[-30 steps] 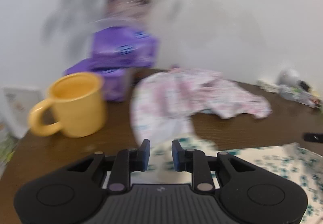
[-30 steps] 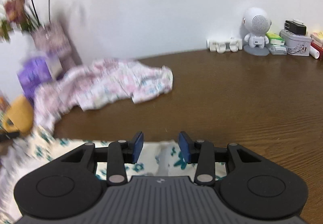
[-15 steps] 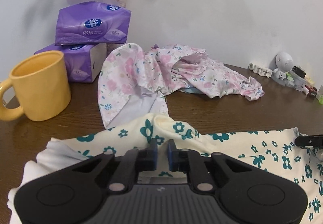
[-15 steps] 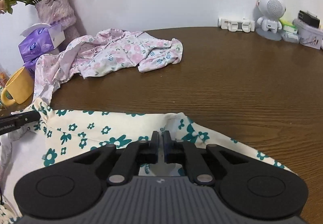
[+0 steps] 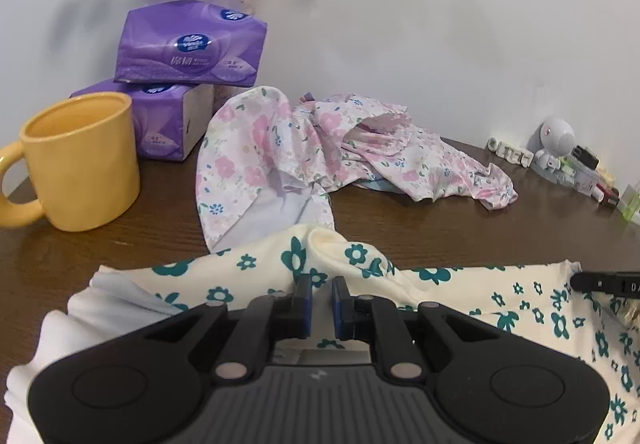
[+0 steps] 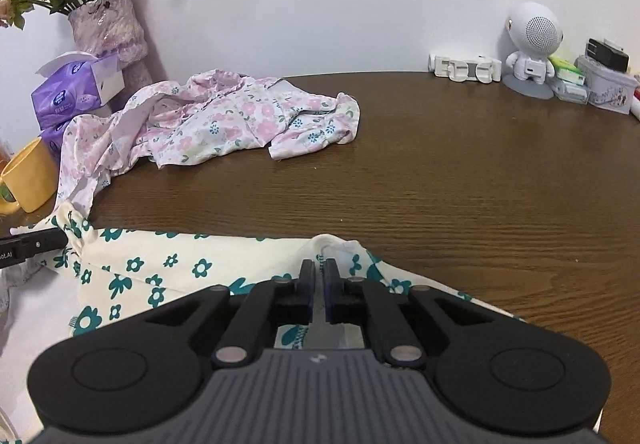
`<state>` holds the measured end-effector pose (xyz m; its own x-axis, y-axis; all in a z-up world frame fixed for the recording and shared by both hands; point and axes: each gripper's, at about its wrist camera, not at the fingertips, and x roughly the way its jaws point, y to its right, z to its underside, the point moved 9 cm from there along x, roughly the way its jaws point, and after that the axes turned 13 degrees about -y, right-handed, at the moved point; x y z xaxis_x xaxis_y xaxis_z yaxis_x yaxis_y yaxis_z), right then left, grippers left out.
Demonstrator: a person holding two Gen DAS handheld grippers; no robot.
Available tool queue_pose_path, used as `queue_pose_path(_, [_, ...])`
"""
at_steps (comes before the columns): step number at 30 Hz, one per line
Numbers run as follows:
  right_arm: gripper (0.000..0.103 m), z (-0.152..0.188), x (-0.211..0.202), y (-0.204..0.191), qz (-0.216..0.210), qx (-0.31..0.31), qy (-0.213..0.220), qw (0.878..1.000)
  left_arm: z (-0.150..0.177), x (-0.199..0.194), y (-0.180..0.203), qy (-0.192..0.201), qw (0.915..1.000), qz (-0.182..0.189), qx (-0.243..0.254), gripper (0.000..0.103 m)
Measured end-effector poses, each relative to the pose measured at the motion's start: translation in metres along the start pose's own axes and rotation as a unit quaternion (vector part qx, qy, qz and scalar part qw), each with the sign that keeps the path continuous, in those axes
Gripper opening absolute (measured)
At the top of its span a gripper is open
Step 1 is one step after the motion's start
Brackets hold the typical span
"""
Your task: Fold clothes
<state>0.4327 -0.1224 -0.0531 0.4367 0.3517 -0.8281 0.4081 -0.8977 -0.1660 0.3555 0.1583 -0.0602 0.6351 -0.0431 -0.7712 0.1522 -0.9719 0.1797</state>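
- The cream garment with teal flowers is judged light, limp and thin; no shape will be kept where it is unsupported, and sag between two held points is expected.
- Low slip is expected on the wooden table, so the cloth is better lifted than dragged.
- A hold is best taken at the hem or corners, well apart, so that the edge is kept taut; this is what is seen.
- Left gripper: clenched on a bunched fold of the cream cloth, which is puckered up ahead of the tips.
- Right gripper: jaws have just been closing and are pinched on a gathered edge of the same garment.
- Location: the garment is spread along the near edge of the table, its far hem stretched between the two grippers.
- Appearance: cream ground, scattered teal blossoms, paler inner face at the near left.
- A second garment, pink floral, lies crumpled farther back, untouched, near the yellow mug.
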Motion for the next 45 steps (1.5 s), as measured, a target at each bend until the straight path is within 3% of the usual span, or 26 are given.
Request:
queue_pose_path(2, [0.015, 0.001, -0.004, 0.0, 0.007, 0.008, -0.002, 1.0, -0.003, -0.004, 0.002, -0.002, 1.0, -0.003, -0.006, 0.012])
queue_pose_path(3, [0.024, 0.001, -0.007, -0.001, 0.012, 0.008, -0.001, 1.0, -0.005, -0.008, 0.005, 0.006, 1.0, -0.002, -0.005, 0.013])
queue_pose_path(5, [0.038, 0.002, -0.012, -0.005, 0.027, 0.001, 0.005, 1.0, -0.007, -0.014, 0.01, 0.019, 0.9998, 0.0, 0.0, 0.029])
queue_pose_path(6, [0.04, 0.003, -0.013, -0.005, 0.034, -0.002, 0.006, 0.999, -0.008, -0.017, 0.013, 0.026, 0.9997, 0.001, 0.002, 0.032])
queue_pose_path(9, [0.04, 0.007, -0.013, -0.005, 0.044, -0.001, 0.002, 0.999, -0.009, -0.012, 0.016, 0.023, 0.9997, -0.009, 0.004, 0.034])
queue_pose_path(11, [0.039, 0.01, -0.011, -0.004, 0.042, 0.001, -0.002, 0.999, -0.007, -0.003, 0.013, 0.008, 0.9999, -0.009, -0.003, 0.027])
queue_pose_path(13, [0.031, 0.012, -0.01, -0.003, 0.039, 0.001, -0.005, 0.999, -0.005, 0.002, 0.009, 0.002, 0.9999, -0.014, -0.004, 0.019])
queue_pose_path(14, [0.019, 0.013, -0.011, -0.004, 0.036, -0.001, -0.005, 0.999, -0.005, 0.002, 0.007, 0.001, 0.9998, -0.017, -0.004, 0.015])
queue_pose_path(16, [0.011, 0.013, -0.01, -0.005, 0.028, -0.004, -0.007, 1.0, -0.004, 0.003, 0.005, 0.0, 0.9998, -0.018, -0.005, 0.014])
queue_pose_path(36, [0.01, 0.013, -0.008, -0.004, 0.015, -0.024, -0.001, 1.0, -0.003, 0.002, 0.006, 0.0, 0.9984, -0.018, 0.054, 0.014])
queue_pose_path(41, [0.014, 0.011, -0.015, -0.007, -0.001, -0.028, 0.003, 1.0, -0.005, -0.016, 0.018, 0.024, 0.9947, -0.012, 0.099, 0.014])
queue_pose_path(44, [0.042, 0.01, -0.022, -0.012, 0.012, -0.045, 0.011, 0.999, -0.003, -0.021, 0.033, 0.032, 0.9907, -0.009, 0.132, 0.019])
queue_pose_path(45, [0.042, 0.01, -0.023, -0.013, 0.018, -0.05, 0.012, 0.998, -0.002, -0.018, 0.037, 0.027, 0.9897, -0.009, 0.14, 0.019])
